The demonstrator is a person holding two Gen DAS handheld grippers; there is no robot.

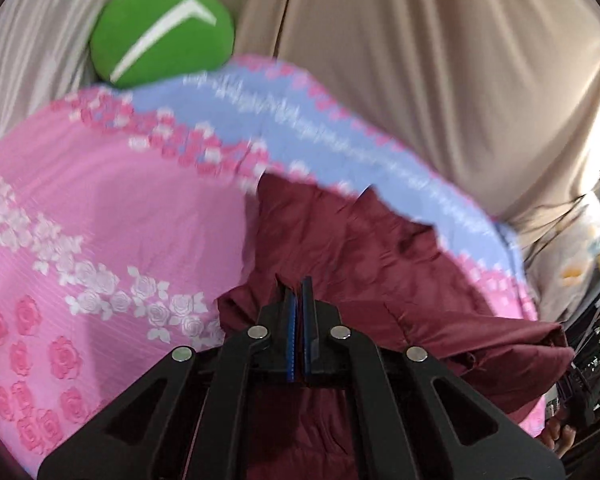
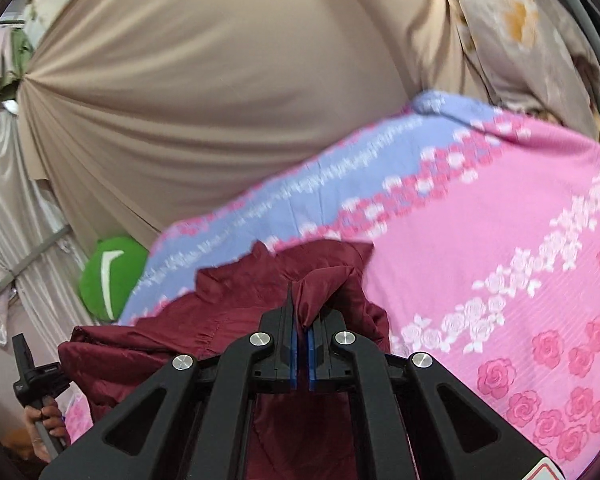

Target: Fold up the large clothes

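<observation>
A large maroon garment (image 1: 380, 264) lies crumpled on a pink bed sheet with rose print and a blue border (image 1: 100, 208). My left gripper (image 1: 299, 292) is shut on a fold of the maroon garment, with cloth pinched between its blue pads. In the right wrist view the same garment (image 2: 228, 308) is bunched up on the sheet (image 2: 480, 220). My right gripper (image 2: 302, 308) is shut on another fold of it, and cloth rises between its fingers. The left gripper's handle and the hand holding it (image 2: 36, 380) show at the lower left of the right wrist view.
A green round cushion with a white mark (image 1: 162, 34) sits at the bed's far edge against beige curtains (image 1: 420, 60); it also shows in the right wrist view (image 2: 110, 274). A floral pillow (image 2: 512, 28) lies at the other end.
</observation>
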